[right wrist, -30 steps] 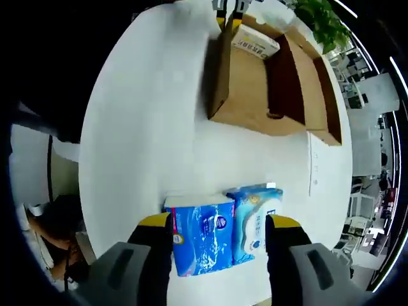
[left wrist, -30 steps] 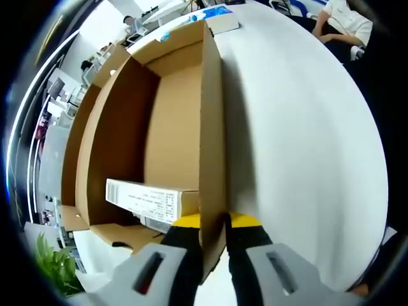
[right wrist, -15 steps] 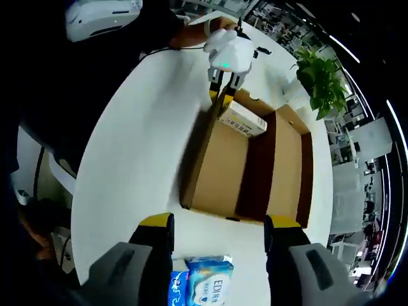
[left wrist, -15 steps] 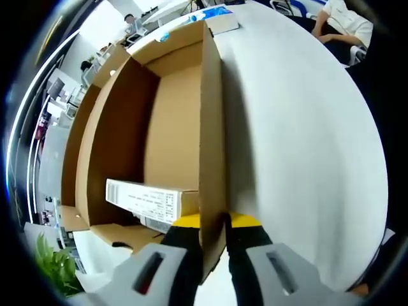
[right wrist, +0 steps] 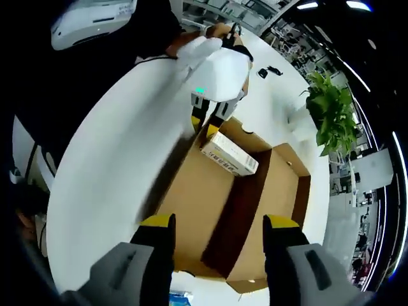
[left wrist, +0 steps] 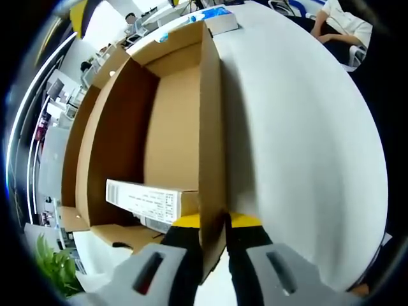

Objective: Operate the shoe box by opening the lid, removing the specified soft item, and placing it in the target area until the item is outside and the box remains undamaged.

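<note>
Left gripper [left wrist: 213, 223] fingers clamp the shoe box [left wrist: 172, 134] wall; right gripper [right wrist: 217, 233] fingers wide above it.

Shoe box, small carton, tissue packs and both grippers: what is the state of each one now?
Box: open, upright on the table.
Carton: closed, lying inside the box.
Tissue packs: outside the box, on the table.
Left gripper: shut on the box wall.
Right gripper: open, holds nothing, above the box.
</note>
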{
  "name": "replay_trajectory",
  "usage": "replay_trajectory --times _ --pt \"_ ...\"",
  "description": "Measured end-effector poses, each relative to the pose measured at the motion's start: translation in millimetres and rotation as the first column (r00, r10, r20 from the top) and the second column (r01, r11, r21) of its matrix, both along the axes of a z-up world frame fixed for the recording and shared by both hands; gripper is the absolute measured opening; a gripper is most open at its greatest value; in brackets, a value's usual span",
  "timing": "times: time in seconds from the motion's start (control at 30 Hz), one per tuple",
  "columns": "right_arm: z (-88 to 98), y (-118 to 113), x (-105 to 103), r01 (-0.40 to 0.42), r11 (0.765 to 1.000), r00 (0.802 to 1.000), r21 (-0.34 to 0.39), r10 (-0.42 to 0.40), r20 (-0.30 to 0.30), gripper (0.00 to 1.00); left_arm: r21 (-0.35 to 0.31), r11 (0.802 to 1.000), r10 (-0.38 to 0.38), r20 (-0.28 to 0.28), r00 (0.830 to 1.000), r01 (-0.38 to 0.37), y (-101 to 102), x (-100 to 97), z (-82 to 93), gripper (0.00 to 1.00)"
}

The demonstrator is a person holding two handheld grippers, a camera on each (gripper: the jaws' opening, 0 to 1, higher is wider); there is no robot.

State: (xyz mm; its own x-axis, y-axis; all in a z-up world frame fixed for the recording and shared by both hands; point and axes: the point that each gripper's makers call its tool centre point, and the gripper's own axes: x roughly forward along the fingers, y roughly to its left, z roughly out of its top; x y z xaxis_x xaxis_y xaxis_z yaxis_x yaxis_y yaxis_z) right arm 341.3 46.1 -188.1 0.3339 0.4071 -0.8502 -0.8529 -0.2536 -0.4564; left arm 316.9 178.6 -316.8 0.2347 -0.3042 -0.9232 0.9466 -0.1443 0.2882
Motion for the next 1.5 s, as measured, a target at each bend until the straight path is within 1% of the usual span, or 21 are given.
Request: replay_trajectory --times 0.23,0.33,0.4,0.53,0.57,0.7,0.8,0.93,1.07,1.27,1.5 --pt "-7.7 30 23 -0.064 0.998 0.998 0.016 0.064 -0.007 0.56 -0.007 1.0 0.001 -0.008 1.0 -0.001 0 -0.1 0.7 0.11" --pt "-15.3 43 33 -0.098 0.995 0.995 0.014 0.098 -0.015 0.56 -0.008 1.0 0.0 -0.009 1.0 0.0 1 -1.3 0.6 0.11" --pt "-23.7 54 38 -0.127 0.992 0.992 0.015 0.127 -0.026 0.56 -0.007 1.0 0.0 -0.009 1.0 0.0 1 -1.6 0.5 0.11" --pt "-25.0 55 38 -0.131 0.991 0.991 0.016 0.132 -0.028 0.56 -0.007 1.0 0.0 -0.009 1.0 0.0 1 -1.9 0.4 0.11" --pt "-38.5 68 50 -0.171 0.985 0.984 0.011 0.172 -0.042 0.56 -0.007 1.0 0.001 -0.006 1.0 -0.001 1 -7.7 -0.1 0.11" --pt "-53.2 81 58 -0.207 0.978 0.977 0.0 0.206 -0.053 0.56 -0.004 1.0 0.0 -0.001 1.0 0.0 1 -10.0 -0.9 0.11" --pt "-64.7 90 62 -0.224 0.974 0.973 -0.01 0.224 -0.051 0.56 -0.005 1.0 0.002 -0.003 1.0 -0.002 0 -12.0 -1.3 0.11" --pt "-78.6 102 63 -0.257 0.966 0.965 -0.041 0.254 -0.063 0.56 -0.005 1.0 0.002 -0.004 1.0 -0.002 1 -9.3 -1.9 0.11" --pt "-85.5 111 65 -0.277 0.959 0.959 -0.053 0.273 -0.071 0.56 -0.006 1.0 0.001 -0.006 1.0 -0.001 2 -5.8 -2.3 0.11" --pt "-101.6 118 71 -0.31 0.945 0.95 -0.107 0.303 -0.08 0.56 -0.008 1.0 -0.001 -0.008 1.0 0.001 3 -4.8 -2.1 0.11" --pt "-112.4 128 74 -0.333 0.935 0.941 -0.119 0.322 -0.103 0.53 -0.009 1.0 -0.003 -0.01 1.0 0.003 3 -3.7 -2.3 0.11"
